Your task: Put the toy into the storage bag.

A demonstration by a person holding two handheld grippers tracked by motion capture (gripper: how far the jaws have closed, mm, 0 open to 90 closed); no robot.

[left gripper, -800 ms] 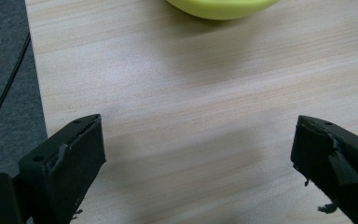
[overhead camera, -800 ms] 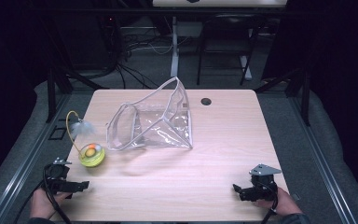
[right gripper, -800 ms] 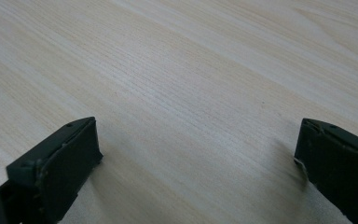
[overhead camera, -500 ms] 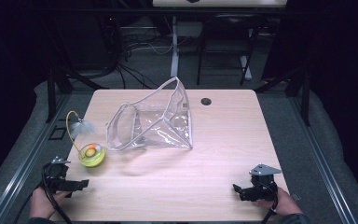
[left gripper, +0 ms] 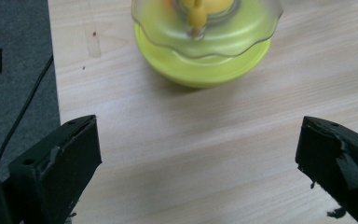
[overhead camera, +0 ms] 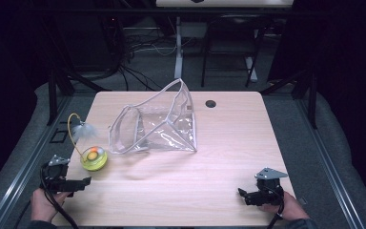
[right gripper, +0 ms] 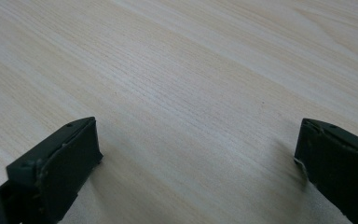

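Left gripper [overhead camera: 83,182] agape | yellow toy [overhead camera: 94,159] near | table edge [overhead camera: 71,157] beside

- The toy [overhead camera: 94,158] by the left gripper [overhead camera: 78,183] is lime-yellow at its base, with a clear scalloped dome [left gripper: 205,28] over an orange-and-green core; its curved stem is yellow, tipped with a pale tuft [overhead camera: 80,130]
- The bag [overhead camera: 157,125] is colourless, see-through plastic with a whitish rim (glints run across its folds)
- The table [overhead camera: 228,143] is pale wood, finely grained in long streaks
- Both grippers, the right gripper [overhead camera: 244,194] included, are black; a grey plate tops the right one
- The floor [overhead camera: 324,143] is dark grey
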